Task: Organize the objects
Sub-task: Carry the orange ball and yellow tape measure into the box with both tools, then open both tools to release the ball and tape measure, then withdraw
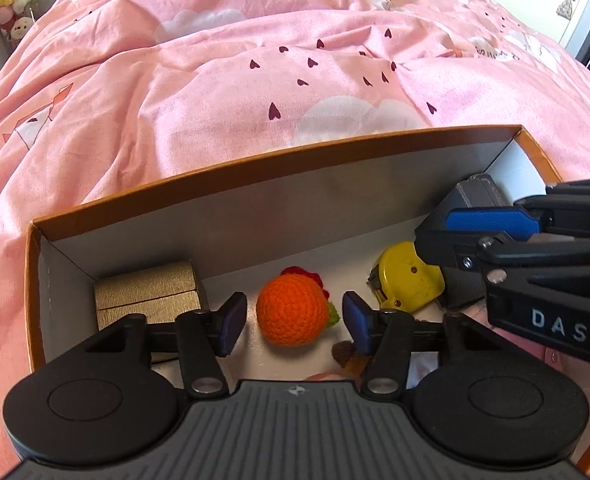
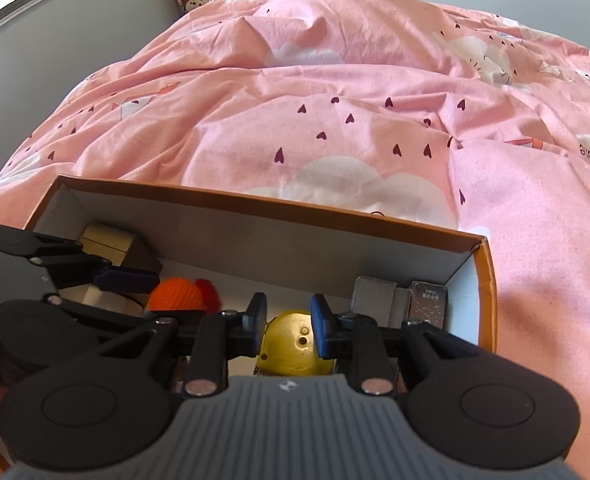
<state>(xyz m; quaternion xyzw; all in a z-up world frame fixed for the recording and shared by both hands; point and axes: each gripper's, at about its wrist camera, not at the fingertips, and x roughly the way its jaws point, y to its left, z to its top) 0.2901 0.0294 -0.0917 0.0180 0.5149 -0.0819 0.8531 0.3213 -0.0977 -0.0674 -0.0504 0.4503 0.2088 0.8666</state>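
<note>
A: Left wrist view: the left tongs point(image 1: 291, 318) are spread, clear of the crocheted orange ball point(image 1: 292, 310) resting in the box point(image 1: 255, 168).

B: Right wrist view: the right tongs point(image 2: 286, 326) are parted around the yellow tape measure point(image 2: 295, 346); contact cannot be confirmed. A straight lift-out is advised.

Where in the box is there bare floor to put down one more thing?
In the box, bare floor lies between the gold block and orange ball, and along the back wall. The right end is crowded: tape measure, grey case, silver pack.
</note>
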